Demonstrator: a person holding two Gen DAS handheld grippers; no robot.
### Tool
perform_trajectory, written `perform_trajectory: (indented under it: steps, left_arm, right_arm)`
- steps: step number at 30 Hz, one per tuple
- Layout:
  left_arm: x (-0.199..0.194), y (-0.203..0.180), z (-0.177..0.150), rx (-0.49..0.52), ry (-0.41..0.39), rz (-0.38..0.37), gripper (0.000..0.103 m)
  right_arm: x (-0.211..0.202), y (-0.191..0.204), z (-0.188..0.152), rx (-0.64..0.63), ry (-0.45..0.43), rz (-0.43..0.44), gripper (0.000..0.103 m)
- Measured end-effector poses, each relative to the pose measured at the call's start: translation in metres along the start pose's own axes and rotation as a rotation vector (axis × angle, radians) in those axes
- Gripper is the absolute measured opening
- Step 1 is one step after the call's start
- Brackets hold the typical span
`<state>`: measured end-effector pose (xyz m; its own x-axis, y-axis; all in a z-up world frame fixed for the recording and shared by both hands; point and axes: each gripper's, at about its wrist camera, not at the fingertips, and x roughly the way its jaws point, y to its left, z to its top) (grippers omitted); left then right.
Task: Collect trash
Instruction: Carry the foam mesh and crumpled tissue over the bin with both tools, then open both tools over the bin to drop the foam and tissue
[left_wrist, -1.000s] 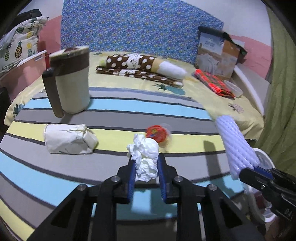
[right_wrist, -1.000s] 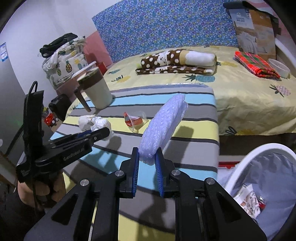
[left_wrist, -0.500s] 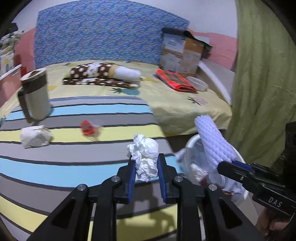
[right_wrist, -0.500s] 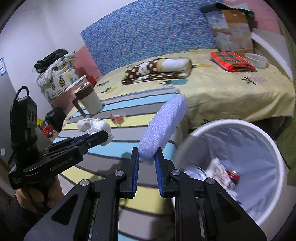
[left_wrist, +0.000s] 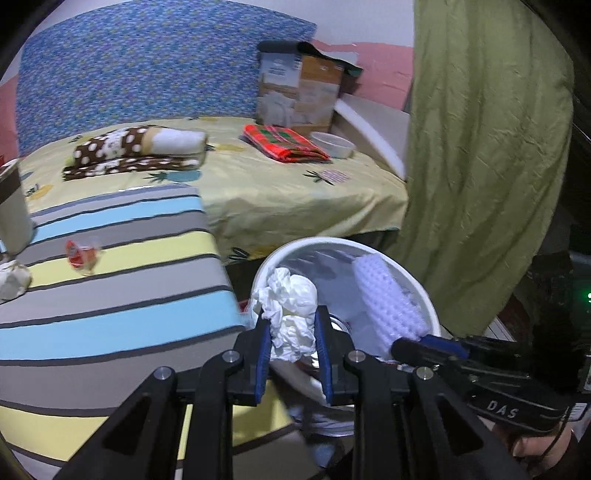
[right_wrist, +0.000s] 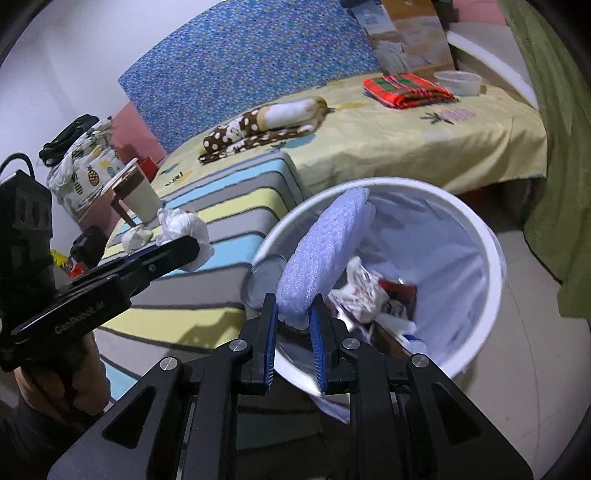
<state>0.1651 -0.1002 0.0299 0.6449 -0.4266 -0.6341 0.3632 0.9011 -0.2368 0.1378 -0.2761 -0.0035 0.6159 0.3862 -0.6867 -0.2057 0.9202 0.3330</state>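
1. Two grippers, both loaded. Left gripper (left_wrist: 291, 334): blue-padded fingers clamped on a crumpled white tissue wad (left_wrist: 290, 314), held over the near rim of the white trash bin (left_wrist: 424, 295), by the right edge of the striped bench (left_wrist: 110, 302).
2. Right gripper (right_wrist: 293, 319): fingers pinched on the lower end of a white foam net sleeve (right_wrist: 325, 254); sleeve tilts up and away over the bin's open mouth (right_wrist: 491, 258).
3. Bin contents, right wrist view: white liner, crumpled wrappers (right_wrist: 364, 295), a red-and-dark packet (right_wrist: 400, 293); details beneath unclear.
4. Bin stands on the floor just beside the bench's right edge, before the yellow bed (left_wrist: 277, 192).
5. Bench top, toward the left edge: one red-and-clear wrapper (left_wrist: 79, 254) on the yellow stripe; one white paper bundle (left_wrist: 13, 282) near it; one cream lidded mug (right_wrist: 138, 194) behind.
6. Bed: brown polka-dot cloth roll (left_wrist: 136, 147), red plaid cloth (left_wrist: 284, 142), white bowl (left_wrist: 332, 144), cardboard box (left_wrist: 299, 94) at the far edge.
7. Green curtain (left_wrist: 487, 147) right of the bin.
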Motion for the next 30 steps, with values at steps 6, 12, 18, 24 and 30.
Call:
perform_trajectory:
  steps: [6, 12, 18, 24, 30]
  left_arm:
    - [0.013, -0.025, -0.003, 0.040, 0.026, -0.043, 0.024]
    - [0.024, -0.046, -0.003, 0.084, 0.044, -0.075, 0.026]
    - [0.033, -0.055, -0.003, 0.096, 0.058, -0.089, 0.036]
    - [0.032, -0.056, -0.004, 0.085, 0.055, -0.100, 0.045]
    - [0.024, -0.047, -0.003, 0.055, 0.045, -0.093, 0.045]
  right_arm:
    - [-0.002, -0.017, -0.011, 0.032, 0.026, -0.014, 0.023]
    - [-0.006, -0.040, -0.017, 0.083, 0.036, -0.064, 0.030]
    - [-0.015, -0.052, -0.021, 0.111, 0.016, -0.084, 0.047]
    - [-0.018, -0.054, -0.021, 0.108, 0.004, -0.068, 0.047]
    - [-0.020, -0.049, -0.020, 0.098, -0.004, -0.038, 0.047]
